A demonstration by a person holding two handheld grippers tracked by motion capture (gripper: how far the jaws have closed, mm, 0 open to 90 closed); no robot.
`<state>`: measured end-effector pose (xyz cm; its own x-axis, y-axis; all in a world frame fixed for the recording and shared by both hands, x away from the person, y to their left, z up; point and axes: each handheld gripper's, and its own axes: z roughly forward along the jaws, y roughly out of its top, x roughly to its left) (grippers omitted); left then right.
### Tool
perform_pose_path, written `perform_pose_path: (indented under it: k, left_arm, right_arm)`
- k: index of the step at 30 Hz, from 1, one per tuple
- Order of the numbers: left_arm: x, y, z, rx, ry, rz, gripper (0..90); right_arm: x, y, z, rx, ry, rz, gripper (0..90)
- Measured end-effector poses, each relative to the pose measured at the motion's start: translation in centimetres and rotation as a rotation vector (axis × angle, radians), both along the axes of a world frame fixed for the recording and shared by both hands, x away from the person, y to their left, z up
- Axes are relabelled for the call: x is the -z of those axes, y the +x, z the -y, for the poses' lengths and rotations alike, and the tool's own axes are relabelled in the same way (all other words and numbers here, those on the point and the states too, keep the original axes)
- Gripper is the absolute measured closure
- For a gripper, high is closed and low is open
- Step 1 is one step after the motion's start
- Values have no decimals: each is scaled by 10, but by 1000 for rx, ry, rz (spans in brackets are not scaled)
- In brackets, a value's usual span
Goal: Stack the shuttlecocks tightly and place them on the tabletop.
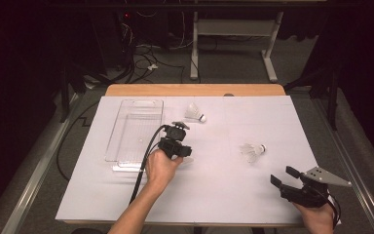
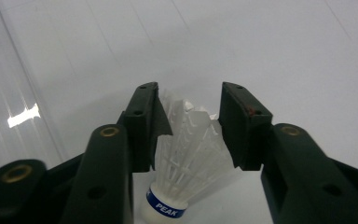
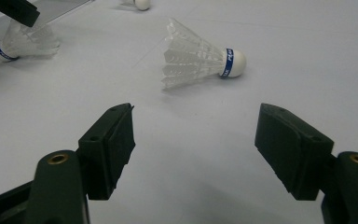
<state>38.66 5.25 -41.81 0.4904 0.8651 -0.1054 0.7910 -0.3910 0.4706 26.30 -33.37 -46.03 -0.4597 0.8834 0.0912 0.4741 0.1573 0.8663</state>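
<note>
A white shuttlecock with a blue band on its cork lies on the white table sheet, just right of the clear tray. My left gripper is down over it, both pads pressing on the feather skirt, the cork pointing back toward the camera. From above, the left gripper stands at mid-table and hides most of that shuttlecock. A second shuttlecock lies on its side ahead of my right gripper, which is held open and low near the front right corner with nothing between its fingers. A third shuttlecock lies farther back.
A clear plastic tray lies at the left of the sheet, next to the left gripper. The left gripper's cable trails back along the forearm. The sheet's right edge runs close to the right gripper.
</note>
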Motion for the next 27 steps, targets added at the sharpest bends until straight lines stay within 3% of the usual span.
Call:
perform_pose_path:
  k: [5,11,19,27]
  left_arm:
    - [2,0,2,28,19,-23,745]
    - [3,0,3,53,38,-23,857]
    - [1,-1,-1,113,49,4,878]
    - [-2,-2,-5,130,33,38,880]
  right_arm:
    - [0,0,0,-2,0,1,287]
    - [0,0,1,-4,-1,2,287]
    - [0,0,2,3,7,3,287]
    - [1,1,2,2,3,-2,287]
